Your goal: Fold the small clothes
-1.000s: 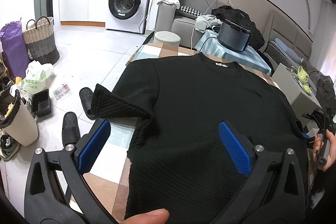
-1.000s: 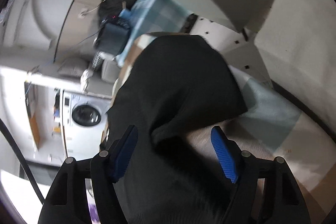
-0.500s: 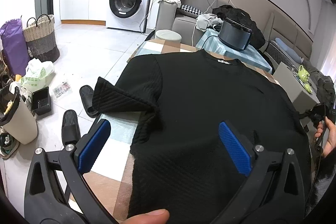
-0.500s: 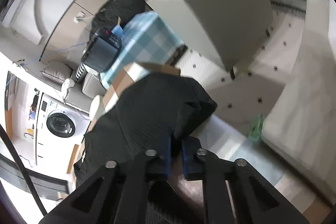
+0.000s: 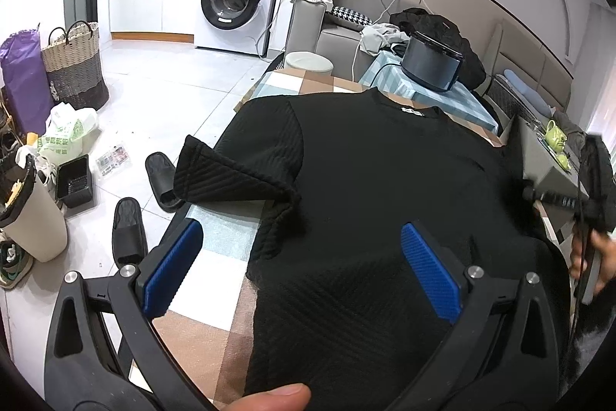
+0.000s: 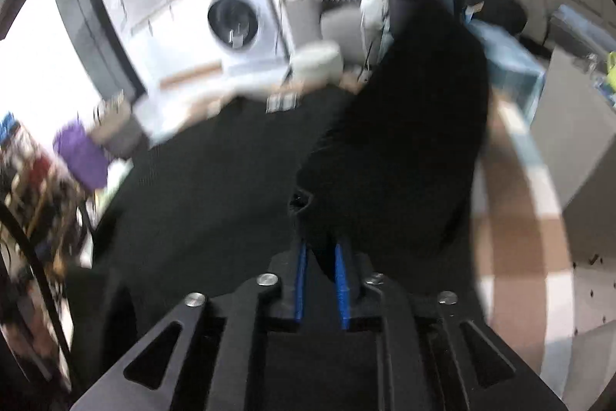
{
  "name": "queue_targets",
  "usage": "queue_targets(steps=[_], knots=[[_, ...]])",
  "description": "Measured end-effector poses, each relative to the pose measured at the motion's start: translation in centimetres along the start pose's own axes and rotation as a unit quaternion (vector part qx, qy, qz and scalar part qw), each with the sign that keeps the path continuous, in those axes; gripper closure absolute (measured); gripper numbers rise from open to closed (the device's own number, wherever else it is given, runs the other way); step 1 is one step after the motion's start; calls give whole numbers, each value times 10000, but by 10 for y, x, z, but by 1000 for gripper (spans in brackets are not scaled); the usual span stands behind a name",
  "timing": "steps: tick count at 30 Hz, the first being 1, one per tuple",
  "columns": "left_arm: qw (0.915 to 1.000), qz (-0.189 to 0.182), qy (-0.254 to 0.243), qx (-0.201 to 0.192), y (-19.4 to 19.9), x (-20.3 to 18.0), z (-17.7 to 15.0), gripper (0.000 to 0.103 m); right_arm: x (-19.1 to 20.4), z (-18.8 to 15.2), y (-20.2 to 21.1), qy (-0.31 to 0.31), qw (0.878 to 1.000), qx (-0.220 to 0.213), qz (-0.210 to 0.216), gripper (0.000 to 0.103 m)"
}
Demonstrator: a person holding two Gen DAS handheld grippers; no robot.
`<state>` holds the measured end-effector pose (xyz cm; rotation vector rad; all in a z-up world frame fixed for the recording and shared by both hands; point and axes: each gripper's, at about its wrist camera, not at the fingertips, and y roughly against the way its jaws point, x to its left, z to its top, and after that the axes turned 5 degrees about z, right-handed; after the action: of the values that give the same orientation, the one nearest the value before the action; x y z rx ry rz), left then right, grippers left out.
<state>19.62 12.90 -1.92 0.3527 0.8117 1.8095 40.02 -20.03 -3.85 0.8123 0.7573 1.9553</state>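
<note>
The left wrist view is sharp and takes in the whole black t-shirt (image 5: 377, 187) spread flat, collar away from the camera, on the checked tabletop (image 5: 215, 257); the right wrist view is smeared and shows mostly a lifted fold of that same shirt (image 6: 404, 149). Only the left view shows the floor beside the tabletop clearly: two black slippers (image 5: 129, 232), a woven basket (image 5: 75, 64), a purple bag (image 5: 21, 79) and a cream bin (image 5: 32, 218), one of each, with a single washing machine (image 5: 235, 6) at the far wall. The left tool (image 5: 302, 264) hangs over the near hem with its two blue pads (image 5: 171, 270) spread wide and nothing between them. One short sleeve (image 5: 231, 176), ribbed in texture, is folded up at the shirt's left edge and juts past the tabletop. At the right rim of this view a hand (image 5: 593, 257) grips the other tool's handle. The right view alone shows the right tool (image 6: 321, 280): its jaws have just been easing apart after closing, standing narrowly parted with a bunch of the black fabric still pinched between them, the cloth rising from the pads in a dark hanging swathe above the rest of the shirt lying on the tabletop (image 6: 512, 237).
</note>
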Motion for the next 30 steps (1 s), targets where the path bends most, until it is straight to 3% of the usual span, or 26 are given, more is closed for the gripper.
queue_targets(steps=[2, 5, 7, 9, 12, 13, 15, 18, 22, 25, 30], knots=[[10000, 28, 14, 16, 0, 0, 1, 0, -7, -7, -7, -130, 9998, 156, 69, 61], [9999, 81, 84, 7, -1, 3, 4, 0, -18, -15, 6, -479, 9988, 5, 141, 60], [9996, 164, 228, 72, -3, 9, 7, 0, -28, -19, 25, -828, 9960, -276, 191, 57], [9983, 286, 456, 206, -7, 18, 11, 0, -34, -27, 51, -1189, 9906, -653, 158, 47], [9936, 196, 1030, 415, -15, 42, 16, 1, -33, -42, 91, -1561, 9783, -1291, 441, 36], [9906, 145, 1252, 536, -20, 51, 18, 3, -33, -47, 99, -1644, 9745, -1426, 538, 35], [9849, 98, 1556, 758, -31, 67, 20, 19, -28, -58, 116, -1811, 9670, -1658, 676, 31], [9770, 77, 1874, 1016, -50, 84, 27, 28, -12, -77, 128, -1928, 9613, -1764, 867, 30], [9708, 113, 2172, 1012, -70, 92, 45, 28, -2, -93, 132, -1920, 9631, -1670, 872, 30], [9622, 31, 2404, 1279, -98, 94, 57, 28, -2, -105, 136, -2052, 9607, -1657, 864, 30], [9376, 521, 2926, 1804, -140, 102, 59, 28, -13, -119, 138, -2425, 9534, -1601, 816, 30]])
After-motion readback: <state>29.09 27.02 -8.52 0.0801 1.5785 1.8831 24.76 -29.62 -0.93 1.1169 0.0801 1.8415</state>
